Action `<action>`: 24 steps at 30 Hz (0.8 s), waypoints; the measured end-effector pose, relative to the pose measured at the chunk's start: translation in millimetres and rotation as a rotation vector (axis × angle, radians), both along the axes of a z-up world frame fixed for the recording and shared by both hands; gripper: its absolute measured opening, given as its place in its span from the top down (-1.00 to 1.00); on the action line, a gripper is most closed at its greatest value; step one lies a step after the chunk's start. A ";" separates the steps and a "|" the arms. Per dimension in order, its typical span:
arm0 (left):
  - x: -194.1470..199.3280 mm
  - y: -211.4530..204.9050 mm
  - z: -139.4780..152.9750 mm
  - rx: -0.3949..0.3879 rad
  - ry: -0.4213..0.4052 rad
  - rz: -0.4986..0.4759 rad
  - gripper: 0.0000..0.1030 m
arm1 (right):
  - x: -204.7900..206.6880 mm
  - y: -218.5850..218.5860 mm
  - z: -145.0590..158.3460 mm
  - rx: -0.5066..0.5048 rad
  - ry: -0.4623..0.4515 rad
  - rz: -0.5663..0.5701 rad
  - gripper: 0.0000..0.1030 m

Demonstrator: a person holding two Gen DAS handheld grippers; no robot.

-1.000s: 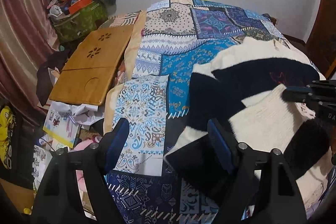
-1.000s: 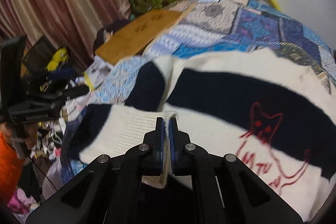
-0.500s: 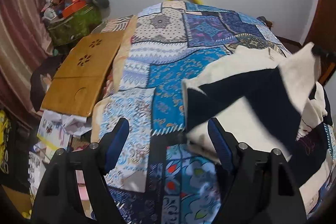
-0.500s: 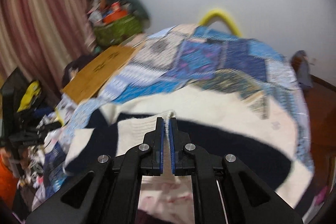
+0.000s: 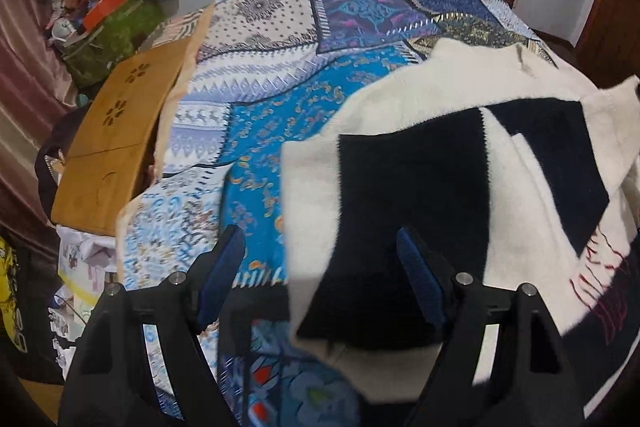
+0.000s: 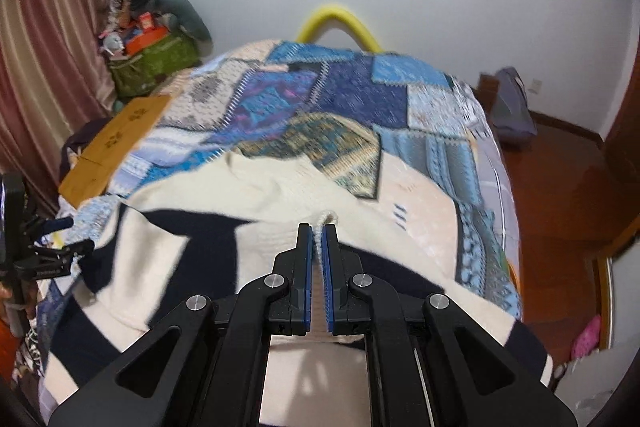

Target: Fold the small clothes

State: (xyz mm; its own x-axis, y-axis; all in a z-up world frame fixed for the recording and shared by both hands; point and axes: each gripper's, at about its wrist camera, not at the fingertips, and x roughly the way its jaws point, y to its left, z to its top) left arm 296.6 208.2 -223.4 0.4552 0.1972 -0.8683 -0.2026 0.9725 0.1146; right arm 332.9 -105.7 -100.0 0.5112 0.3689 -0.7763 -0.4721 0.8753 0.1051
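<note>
Home bedroom: quilted bed (image 5: 352, 27), curtains (image 6: 48, 67).

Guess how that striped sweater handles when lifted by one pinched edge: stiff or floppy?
Likely floppy: the sweater drapes in soft folds from the right gripper, shut on a ribbed edge. Probably bulky but not heavy: the knit looks thick and fuzzy. It should hardly slip. The left gripper is open.

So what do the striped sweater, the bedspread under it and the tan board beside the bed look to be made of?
Sweater: soft knit, probably wool or acrylic, matte and fuzzy at the cream and navy stripe edges, ribbed where the right gripper pinches it. Bedspread: thin printed woven cloth, likely cotton, flat and matte. Board: looks like bamboo or light wood, smooth, with flower-shaped cutouts.
</note>
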 end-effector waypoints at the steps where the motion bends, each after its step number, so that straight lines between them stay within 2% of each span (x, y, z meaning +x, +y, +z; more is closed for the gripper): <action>1: 2.8 -0.6 -3.3 -0.004 0.005 0.002 -0.51 | 2.3 -3.6 -6.2 -0.007 0.014 -0.008 0.92; 4: 9.9 -2.4 -15.0 0.006 0.030 0.009 -0.51 | 7.9 -15.4 -21.1 -0.026 0.043 -0.034 0.92; 9: 12.8 -0.2 -34.9 0.109 0.062 0.035 -0.53 | 17.4 -39.1 -43.0 -0.029 0.093 -0.093 0.92; 16: 9.6 5.8 -35.3 0.079 0.044 0.043 -0.56 | 17.3 -50.1 -66.1 -0.065 0.144 -0.122 0.91; 20: 9.8 0.6 -27.9 0.071 0.040 0.031 -0.55 | 13.2 -52.8 -62.0 -0.057 0.143 -0.130 0.86; 21: 9.6 -2.1 -23.5 0.066 0.034 0.027 -0.55 | 12.1 -54.6 -58.3 -0.052 0.143 -0.132 0.75; 24: 10.1 -13.6 -7.6 0.048 0.004 0.009 -0.55 | 9.0 -59.9 -47.6 -0.043 0.119 -0.137 0.27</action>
